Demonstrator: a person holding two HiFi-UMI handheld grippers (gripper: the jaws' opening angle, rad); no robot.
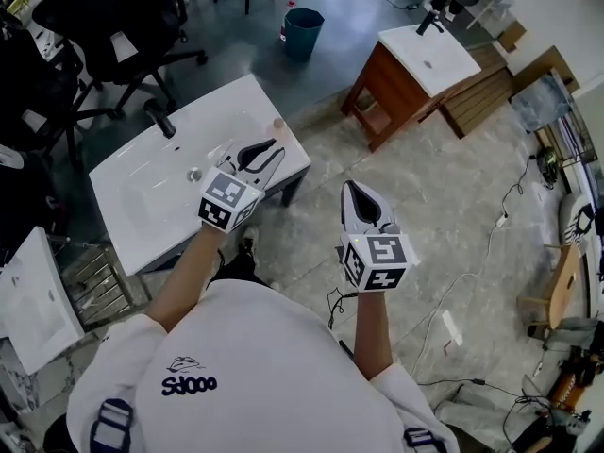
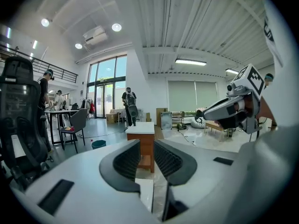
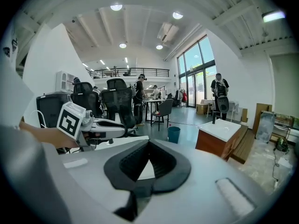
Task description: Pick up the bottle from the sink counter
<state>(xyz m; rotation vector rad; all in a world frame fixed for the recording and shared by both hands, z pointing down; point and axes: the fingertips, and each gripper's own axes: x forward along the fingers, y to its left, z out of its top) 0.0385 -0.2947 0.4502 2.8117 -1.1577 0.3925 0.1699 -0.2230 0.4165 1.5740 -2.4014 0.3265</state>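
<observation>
A small clear bottle [image 1: 278, 124] stands upright near the right corner of the white sink counter [image 1: 142, 206], which has a black faucet [image 1: 159, 119]. My left gripper [image 1: 276, 147] hovers over the counter's right side, just short of the bottle, which lies beyond its tips. Its jaws are open with a narrow gap and nothing between them [image 2: 146, 146]. The bottle does not show in the left gripper view. My right gripper [image 1: 351, 188] is held over the floor to the right of the counter, its jaws shut and empty [image 3: 149, 144].
A second white basin on a wooden cabinet [image 1: 429, 59] stands at the back right. A teal bin [image 1: 304, 28] with a bottle beside it sits on the floor behind the counter. Black office chairs [image 1: 104, 26] crowd the back left. Cables cross the floor at right.
</observation>
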